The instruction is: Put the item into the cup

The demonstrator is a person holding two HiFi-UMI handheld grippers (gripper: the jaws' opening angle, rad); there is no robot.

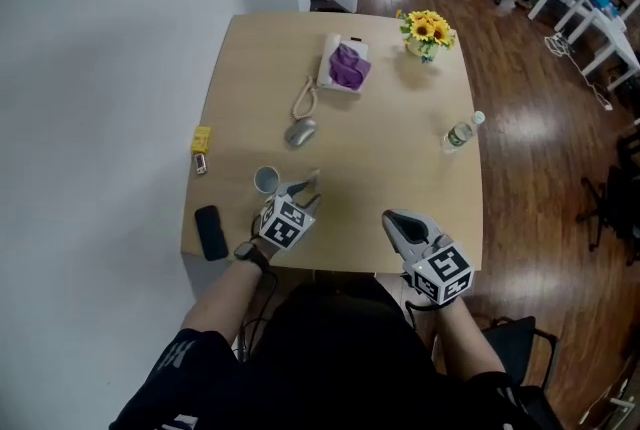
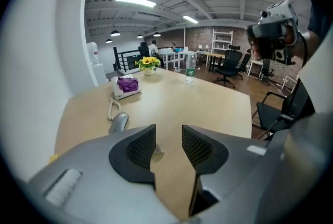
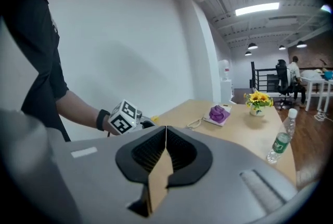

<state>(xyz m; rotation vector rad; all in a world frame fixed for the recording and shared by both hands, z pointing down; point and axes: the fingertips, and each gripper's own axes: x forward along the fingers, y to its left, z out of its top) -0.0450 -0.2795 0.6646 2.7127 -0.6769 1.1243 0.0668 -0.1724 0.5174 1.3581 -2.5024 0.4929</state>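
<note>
- The cup (image 1: 266, 180) stands upright near the near-left edge of the table (image 1: 400, 108).
- The left gripper (image 1: 303, 186) is just right of the cup, its jaws narrowly apart and gripping nothing.
- The right gripper (image 1: 390, 217) is further right, well apart from the cup, jaws pressed together and empty.
- A mouse (image 1: 300, 131) lies beyond the cup.
- A black phone (image 1: 210, 232) lies at the near-left corner.

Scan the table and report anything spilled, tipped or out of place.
Nothing is spilled or tipped: the cup and the water bottle stand upright. The only oddity is a purple cloth heaped on the white telephone.
</note>
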